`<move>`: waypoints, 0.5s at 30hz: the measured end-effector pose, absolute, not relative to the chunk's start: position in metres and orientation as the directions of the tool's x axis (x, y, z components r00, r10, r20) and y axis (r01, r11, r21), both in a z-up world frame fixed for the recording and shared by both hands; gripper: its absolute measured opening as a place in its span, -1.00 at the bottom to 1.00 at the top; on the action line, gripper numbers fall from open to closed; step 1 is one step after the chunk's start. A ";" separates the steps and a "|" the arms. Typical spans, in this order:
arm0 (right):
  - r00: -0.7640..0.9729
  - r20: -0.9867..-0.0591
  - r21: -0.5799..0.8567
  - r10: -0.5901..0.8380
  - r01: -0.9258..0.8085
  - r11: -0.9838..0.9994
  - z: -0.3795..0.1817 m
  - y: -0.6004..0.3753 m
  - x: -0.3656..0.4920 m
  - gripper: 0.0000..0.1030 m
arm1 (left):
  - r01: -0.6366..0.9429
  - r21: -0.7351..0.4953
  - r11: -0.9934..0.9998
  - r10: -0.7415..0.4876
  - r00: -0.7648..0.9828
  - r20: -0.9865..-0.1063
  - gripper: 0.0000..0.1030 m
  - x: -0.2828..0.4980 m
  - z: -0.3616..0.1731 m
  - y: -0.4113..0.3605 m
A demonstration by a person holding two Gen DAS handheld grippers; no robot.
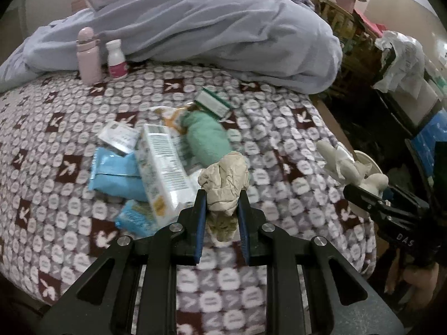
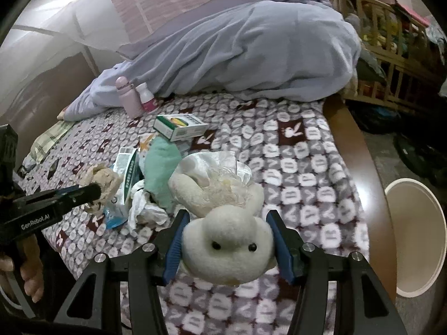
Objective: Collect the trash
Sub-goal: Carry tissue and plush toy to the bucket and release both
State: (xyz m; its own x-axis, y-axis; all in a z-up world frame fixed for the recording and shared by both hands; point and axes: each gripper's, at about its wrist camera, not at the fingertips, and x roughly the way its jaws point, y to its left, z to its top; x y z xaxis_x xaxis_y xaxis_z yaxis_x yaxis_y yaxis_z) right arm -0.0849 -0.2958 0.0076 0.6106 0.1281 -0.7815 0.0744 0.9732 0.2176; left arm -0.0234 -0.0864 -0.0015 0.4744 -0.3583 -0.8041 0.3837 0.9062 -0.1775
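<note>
Patterned bed, littered packets, bottles.

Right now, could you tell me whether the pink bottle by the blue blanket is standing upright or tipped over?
Upright. The pink bottle stands on its base on the patterned bedspread, cap on top, beside the small white bottle.

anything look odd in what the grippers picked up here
Yes: the right gripper is shut on a white plush toy with bead eyes, hardly trash. The left gripper holds a crumpled beige paper wad, which fits.
</note>
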 end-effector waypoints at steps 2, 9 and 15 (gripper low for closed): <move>0.613 -0.781 0.218 0.120 0.086 0.972 0.008 -0.302 -0.087 0.06 | 0.398 -0.184 0.899 -0.370 0.465 -0.804 -0.64 -0.023 -0.002 -0.097; 0.615 -0.783 0.219 0.093 0.133 0.967 0.007 -0.325 -0.096 0.06 | 0.446 -0.190 0.874 -0.399 0.438 -0.806 -0.64 -0.026 -0.002 -0.132; 0.620 -0.783 0.208 0.056 0.176 0.962 0.008 -0.349 -0.107 0.06 | 0.487 -0.207 0.848 -0.428 0.403 -0.809 -0.64 -0.029 -0.003 -0.166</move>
